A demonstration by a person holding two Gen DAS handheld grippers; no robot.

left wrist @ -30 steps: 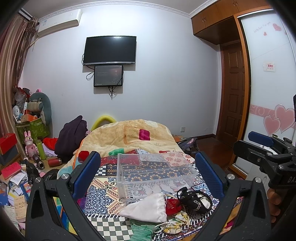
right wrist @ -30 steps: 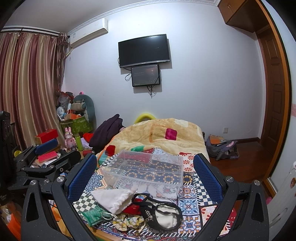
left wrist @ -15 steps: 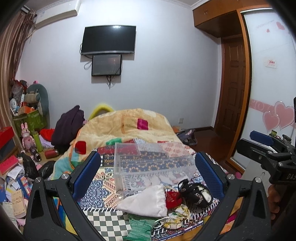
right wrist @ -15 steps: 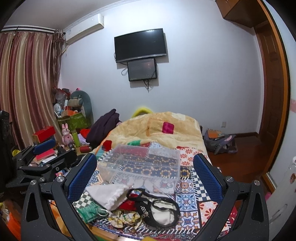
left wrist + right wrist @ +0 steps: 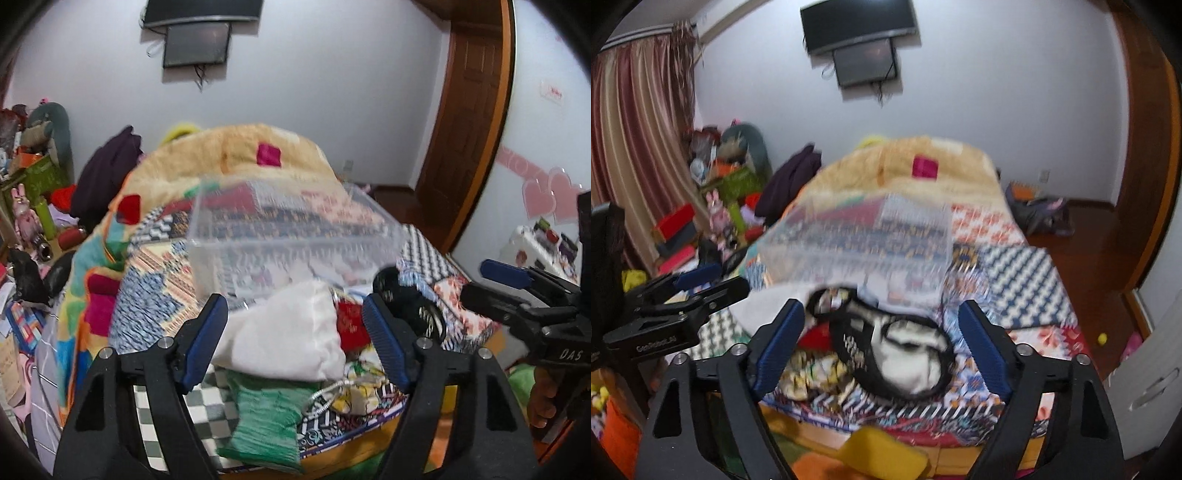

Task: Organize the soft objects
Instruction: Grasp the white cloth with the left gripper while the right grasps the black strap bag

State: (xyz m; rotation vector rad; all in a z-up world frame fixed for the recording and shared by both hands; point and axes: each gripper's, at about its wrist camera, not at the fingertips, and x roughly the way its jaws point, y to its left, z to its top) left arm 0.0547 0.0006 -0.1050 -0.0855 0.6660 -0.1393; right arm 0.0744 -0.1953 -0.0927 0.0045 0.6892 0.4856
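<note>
A pile of soft items lies at the near end of the bed. A white cloth pouch sits between the fingers of my open left gripper, with a green knit piece below it and a red item to its right. A black-and-white strappy garment lies between the fingers of my open right gripper; it also shows in the left wrist view. A clear plastic bin stands empty just behind the pile, also seen in the right wrist view. Both views are motion-blurred.
The patterned quilt covers the bed, with a tan blanket heaped at the far end. Cluttered boxes and toys stand on the floor to the left. A bag lies on the wood floor at right. A yellow object sits below the bed edge.
Both grippers have moved forward and down toward the pile, which now looks much larger. The fingers of both have narrowed somewhat but stay open.
</note>
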